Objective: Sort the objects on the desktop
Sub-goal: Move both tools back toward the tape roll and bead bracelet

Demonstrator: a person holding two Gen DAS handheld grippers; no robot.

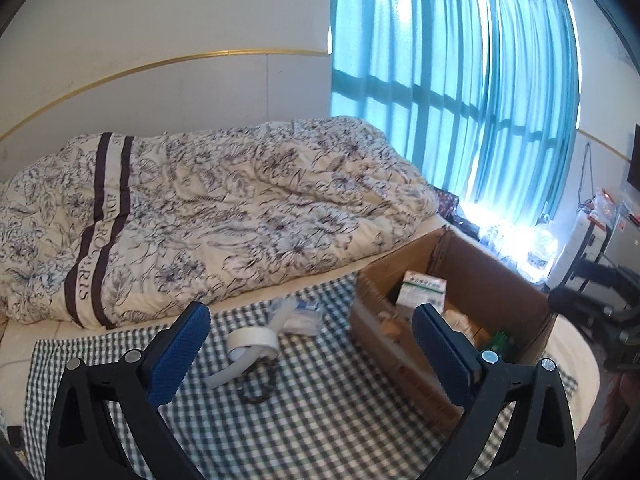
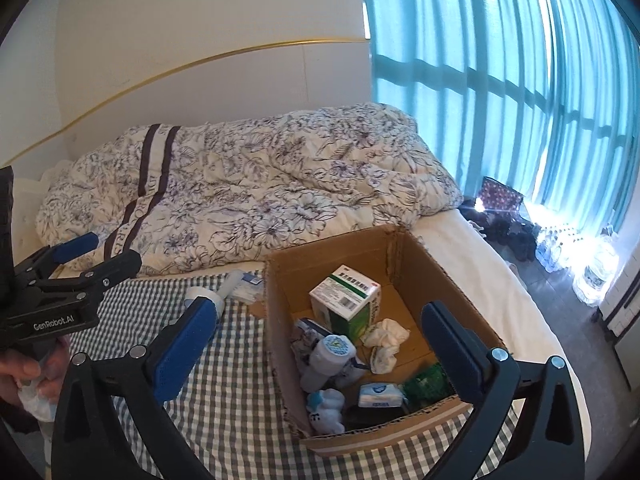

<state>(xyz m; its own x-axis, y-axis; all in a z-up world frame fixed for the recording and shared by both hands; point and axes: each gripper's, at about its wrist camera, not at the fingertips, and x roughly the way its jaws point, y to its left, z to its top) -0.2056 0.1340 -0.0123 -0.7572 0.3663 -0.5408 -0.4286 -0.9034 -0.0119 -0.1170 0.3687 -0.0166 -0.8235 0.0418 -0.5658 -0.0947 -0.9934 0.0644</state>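
From the left wrist, the left hand-held gripper point(image 1: 312, 340) is hanging wide open and empty over the checked cloth point(image 1: 280, 420), above a white tape roll point(image 1: 252, 345). From the right wrist, the right hand-held gripper point(image 2: 320, 344) is gaping empty over the cardboard box point(image 2: 280, 320) holding a medicine carton point(image 2: 346, 296).

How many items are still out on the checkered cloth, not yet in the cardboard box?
3: a tape roll, a dark clip just in front of it, and a packet pile behind, beside the box. Others may be hidden.
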